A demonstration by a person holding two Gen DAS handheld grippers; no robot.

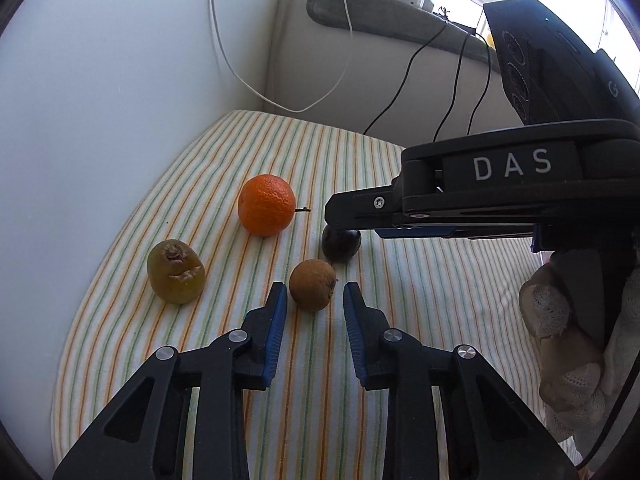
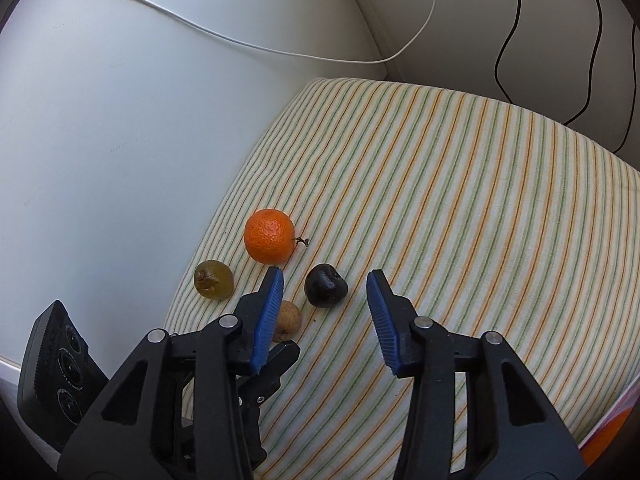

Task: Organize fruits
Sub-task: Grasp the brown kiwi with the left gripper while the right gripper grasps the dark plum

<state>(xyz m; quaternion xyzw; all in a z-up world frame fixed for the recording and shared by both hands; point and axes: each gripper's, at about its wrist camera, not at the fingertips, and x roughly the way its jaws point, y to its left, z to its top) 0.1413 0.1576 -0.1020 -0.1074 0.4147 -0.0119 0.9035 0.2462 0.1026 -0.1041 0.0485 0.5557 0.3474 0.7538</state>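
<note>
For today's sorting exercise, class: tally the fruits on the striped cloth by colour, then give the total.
Orange: 1, the orange
Olive green: 1, the wrinkled green fruit
Brown: 1, the small brown fruit
Dark purple: 1, the dark plum-like fruit
Total: 4

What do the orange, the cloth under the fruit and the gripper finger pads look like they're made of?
Orange: looks like real citrus peel, pebbled and faintly glossy, though a replica can't be ruled out. Cloth: seemingly woven cotton, matte, with thin green and orange stripes and soft wrinkles. Pads: blue, finely ribbed, probably rubber or soft plastic, mounted on matte black plastic arms with metal pins.
</note>
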